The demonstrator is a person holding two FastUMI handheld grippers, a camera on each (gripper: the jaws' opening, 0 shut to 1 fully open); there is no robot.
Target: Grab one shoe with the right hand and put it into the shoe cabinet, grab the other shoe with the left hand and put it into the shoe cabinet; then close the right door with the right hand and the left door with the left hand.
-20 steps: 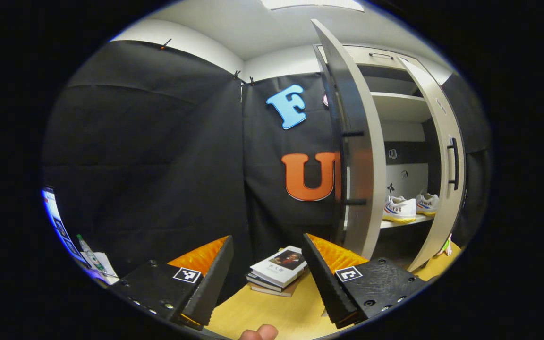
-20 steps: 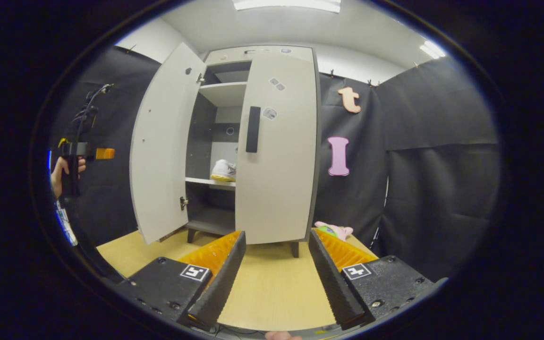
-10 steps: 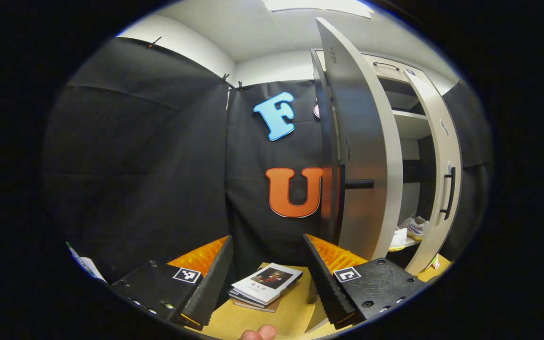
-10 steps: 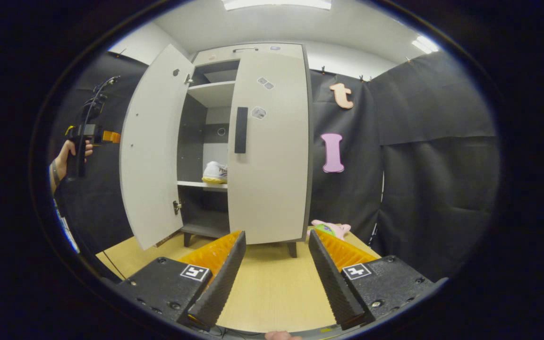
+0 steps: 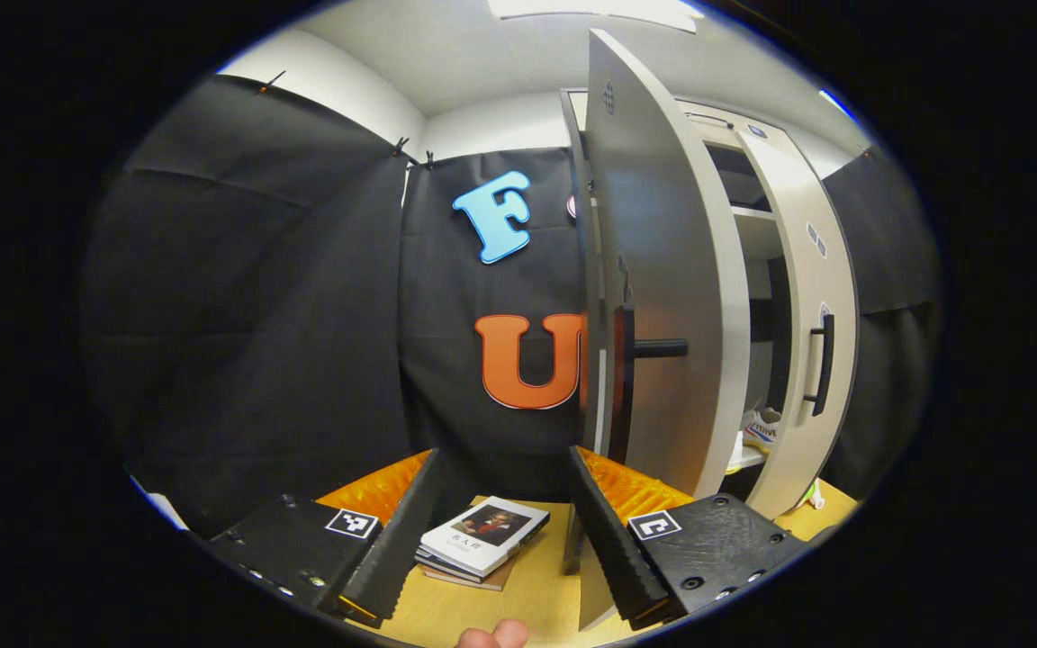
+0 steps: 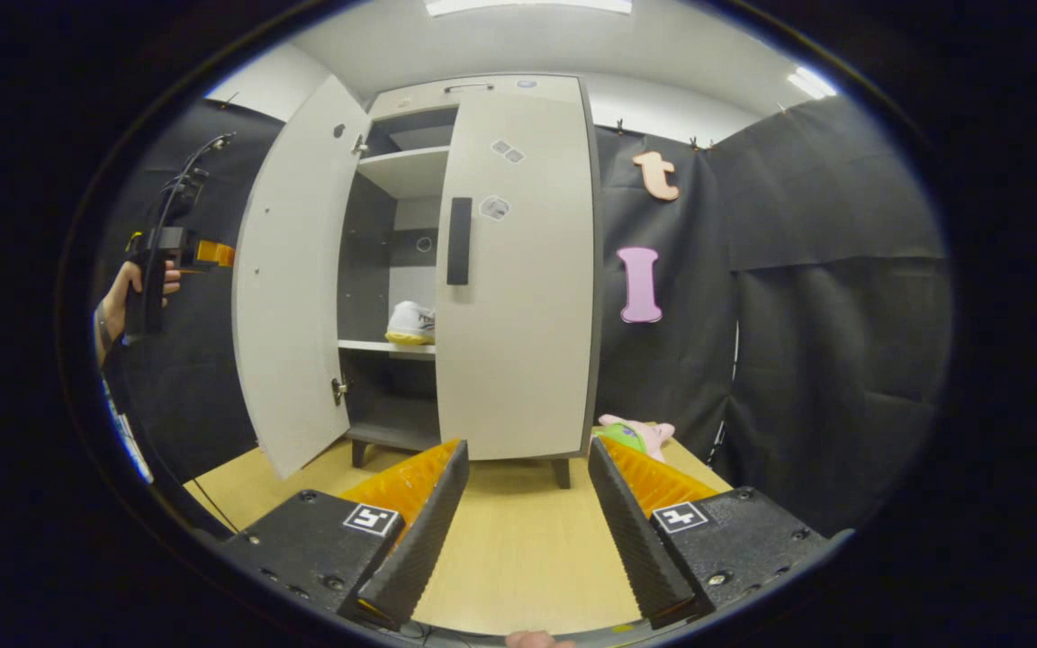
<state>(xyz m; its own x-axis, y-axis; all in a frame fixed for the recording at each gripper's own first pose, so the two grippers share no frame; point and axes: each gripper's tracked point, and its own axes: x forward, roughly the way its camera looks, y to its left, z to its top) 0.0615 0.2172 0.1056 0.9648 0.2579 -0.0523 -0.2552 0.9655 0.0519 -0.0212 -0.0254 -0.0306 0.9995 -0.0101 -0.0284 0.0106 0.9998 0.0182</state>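
- Hanging over the table (image 6: 518,558), the right gripper (image 6: 527,531) has its fingers spread with nothing between them.
- Straight ahead of it stands the cabinet (image 6: 473,90); its right door (image 6: 518,297) is shut flat against the front, handle (image 6: 459,241) upright near the inner edge.
- The left door (image 6: 289,270) is swung out, leaving a gap into the cabinet.
- Through that gap a white shoe (image 6: 412,323) sits on the middle shelf (image 6: 388,346); the top shelf (image 6: 406,162) and the bottom space look bare.
- A pink and green plush toy (image 6: 635,434) lies on the table beside the cabinet's right foot.
- At far left a hand (image 6: 127,292) holds the left gripper (image 6: 199,254) beyond the open door.
- In the left gripper view, the left gripper (image 5: 500,531) is spread too, gripping nothing, its fingers just short of the left door's (image 5: 662,297) edge and bar handle (image 5: 626,382).
- A stack of books (image 5: 481,538) lies on the table (image 5: 500,607) between those fingers.
- Past the door's edge, a shoe (image 5: 760,430) shows on the shelf, close to the right door (image 5: 811,324).
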